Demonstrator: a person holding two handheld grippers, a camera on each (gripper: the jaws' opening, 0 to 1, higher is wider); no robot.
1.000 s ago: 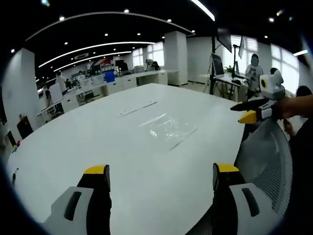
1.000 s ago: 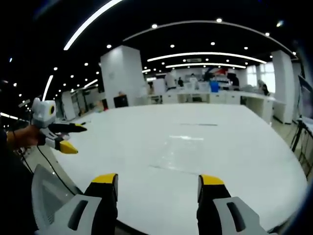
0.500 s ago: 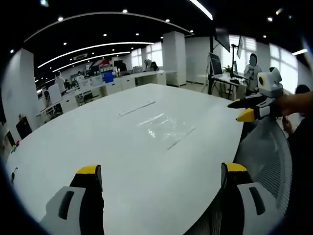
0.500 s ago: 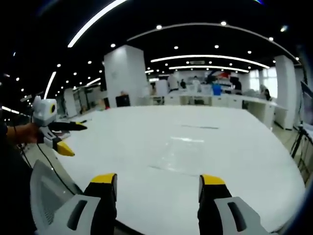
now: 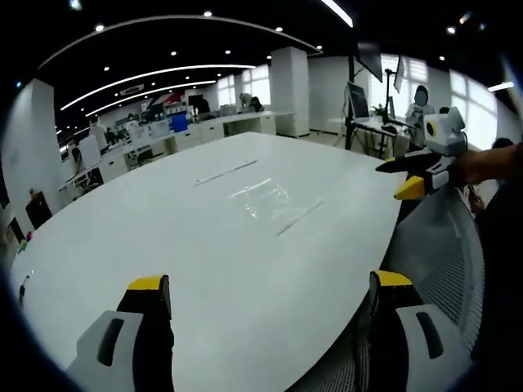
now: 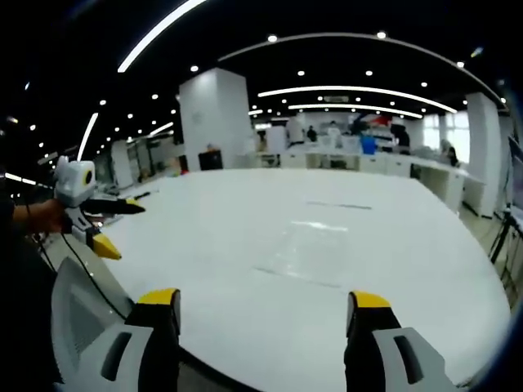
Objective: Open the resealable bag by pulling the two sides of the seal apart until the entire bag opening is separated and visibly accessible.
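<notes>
On the white table (image 5: 163, 237) lies the clear bag (image 5: 274, 204), chair back (image 5: 437, 245) nearby; both grippers' jaws gape, gripping nothing.

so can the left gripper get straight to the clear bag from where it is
Probably yes. The left gripper has its jaws spread wide, and only bare white table lies between them and the clear bag, which lies flat ahead. The right gripper hangs off to the side.

A: What does the left gripper (image 5: 265, 298) look like?
B: Two dark jaws capped in yellow on pale grey housings with dark slots.
A: And the right gripper (image 6: 266, 309)?
B: The same: dark jaws, yellow tips, grey housings.
</notes>
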